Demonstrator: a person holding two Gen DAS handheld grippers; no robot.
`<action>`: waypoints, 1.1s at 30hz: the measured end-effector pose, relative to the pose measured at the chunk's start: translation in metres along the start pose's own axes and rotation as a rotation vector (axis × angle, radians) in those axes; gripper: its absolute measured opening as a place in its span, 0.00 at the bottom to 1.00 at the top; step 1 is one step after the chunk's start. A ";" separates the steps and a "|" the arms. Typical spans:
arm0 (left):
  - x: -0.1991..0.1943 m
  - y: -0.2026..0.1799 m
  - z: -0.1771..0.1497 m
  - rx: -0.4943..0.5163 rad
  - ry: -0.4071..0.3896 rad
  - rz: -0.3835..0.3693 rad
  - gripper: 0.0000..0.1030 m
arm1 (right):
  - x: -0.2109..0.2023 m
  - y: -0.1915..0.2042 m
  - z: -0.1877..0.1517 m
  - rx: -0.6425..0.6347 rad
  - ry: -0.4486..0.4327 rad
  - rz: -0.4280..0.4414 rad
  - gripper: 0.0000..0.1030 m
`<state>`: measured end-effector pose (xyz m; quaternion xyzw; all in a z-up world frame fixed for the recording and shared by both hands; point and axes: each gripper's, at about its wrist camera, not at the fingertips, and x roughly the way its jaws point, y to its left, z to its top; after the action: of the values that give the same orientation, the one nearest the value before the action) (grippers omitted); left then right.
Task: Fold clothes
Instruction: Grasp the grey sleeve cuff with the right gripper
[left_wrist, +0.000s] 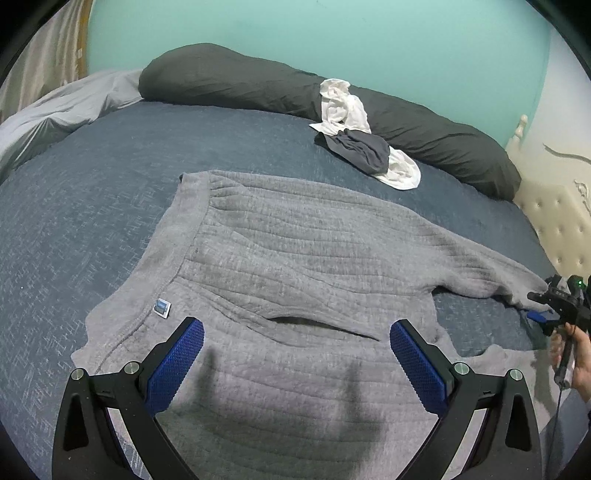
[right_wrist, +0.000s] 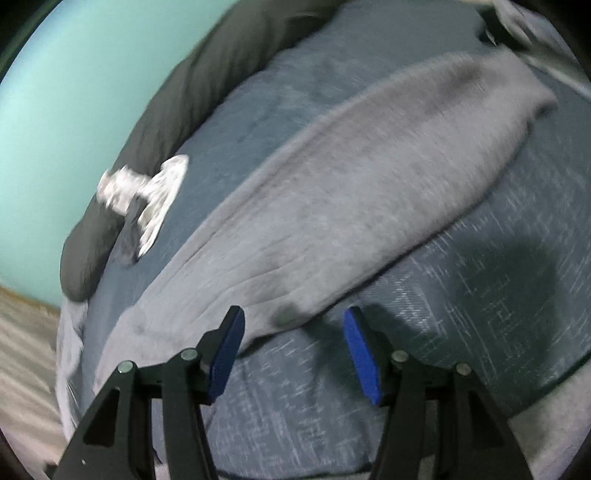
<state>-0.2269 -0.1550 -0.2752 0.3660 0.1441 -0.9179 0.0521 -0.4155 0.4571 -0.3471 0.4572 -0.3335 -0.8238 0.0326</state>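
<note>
Sweater spread flat on the bed, both claws open and empty.

Bedspread (left_wrist: 92, 192) came first, dark blue and wide, with a long dark pillow (left_wrist: 229, 77) along the far side and a small heap of white and dark clothes (left_wrist: 365, 147) against it. On it the grey ribbed sweater (left_wrist: 295, 251) lay face down near me, label at the left, one sleeve (right_wrist: 369, 177) running off to the right. I judged it soft, thick and fairly light: it would sag and stretch, not slide, so firm hems and the cuff looked like the best places to pinch. My left gripper (left_wrist: 295, 354) hung over the near body with its jaws wide apart and nothing between them. My right gripper (right_wrist: 293, 350) stood open by the sleeve's end, pads off the cloth.
</note>
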 end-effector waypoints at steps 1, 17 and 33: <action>0.000 0.000 0.000 0.002 0.000 0.002 1.00 | 0.002 -0.003 0.001 0.020 -0.006 0.009 0.55; 0.005 -0.009 -0.002 0.036 0.015 0.020 1.00 | -0.009 -0.031 0.036 0.042 -0.177 0.047 0.03; 0.011 -0.023 -0.005 0.080 0.025 0.028 1.00 | -0.024 -0.061 0.055 -0.001 -0.098 -0.004 0.46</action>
<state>-0.2362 -0.1319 -0.2807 0.3812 0.1029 -0.9175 0.0483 -0.4288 0.5421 -0.3449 0.4168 -0.3332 -0.8456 0.0147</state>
